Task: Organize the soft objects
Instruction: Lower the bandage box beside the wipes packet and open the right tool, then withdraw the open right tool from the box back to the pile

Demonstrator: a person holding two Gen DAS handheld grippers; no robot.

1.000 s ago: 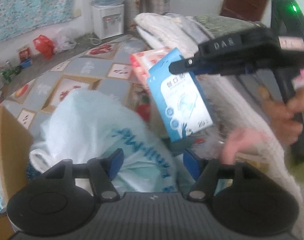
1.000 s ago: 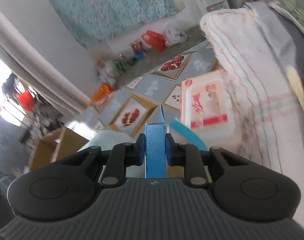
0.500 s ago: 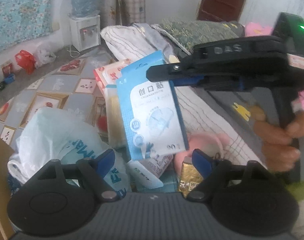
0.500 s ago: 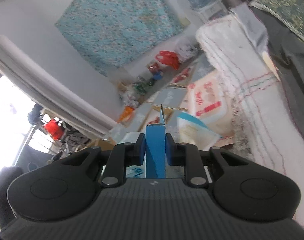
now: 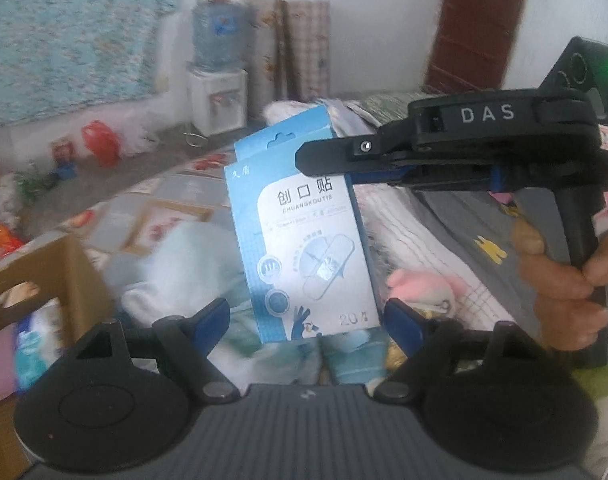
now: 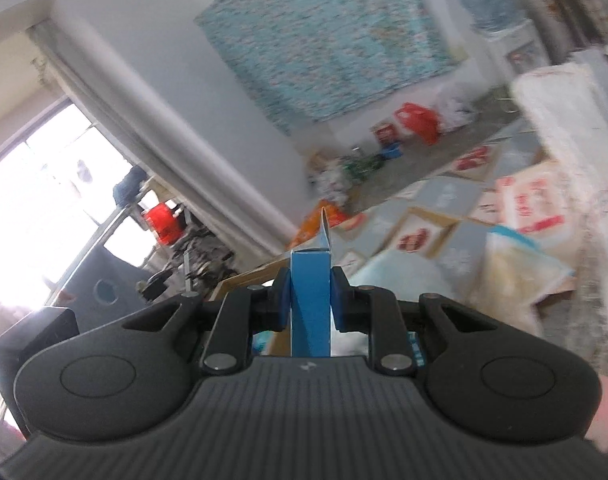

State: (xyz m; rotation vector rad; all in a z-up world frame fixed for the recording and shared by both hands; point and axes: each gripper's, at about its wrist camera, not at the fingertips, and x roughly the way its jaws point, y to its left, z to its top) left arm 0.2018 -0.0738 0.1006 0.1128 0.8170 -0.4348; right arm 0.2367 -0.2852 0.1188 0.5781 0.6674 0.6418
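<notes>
My right gripper (image 6: 310, 300) is shut on a blue plaster box (image 6: 310, 300), seen edge-on between its blue pads. In the left wrist view the same box (image 5: 304, 236) hangs upright in the air, pinched near its top by the right gripper (image 5: 324, 158) that reaches in from the right. My left gripper (image 5: 306, 318) is open and empty, its fingers spread just below and either side of the box's lower end. A pink plush toy (image 5: 420, 286) lies on the bedding to the right.
A cardboard box (image 5: 44, 276) with items inside stands at the left. A white and blue plastic bag (image 5: 184, 264) lies behind the plaster box. Folded blankets (image 5: 424, 216) fill the right. A patterned floor mat (image 6: 444, 216) and a water dispenser (image 5: 218, 92) are farther back.
The right gripper has lifted the plaster box higher and turned it more upright. The left gripper has tilted up with it, and the cardboard box has come into view at the left.
</notes>
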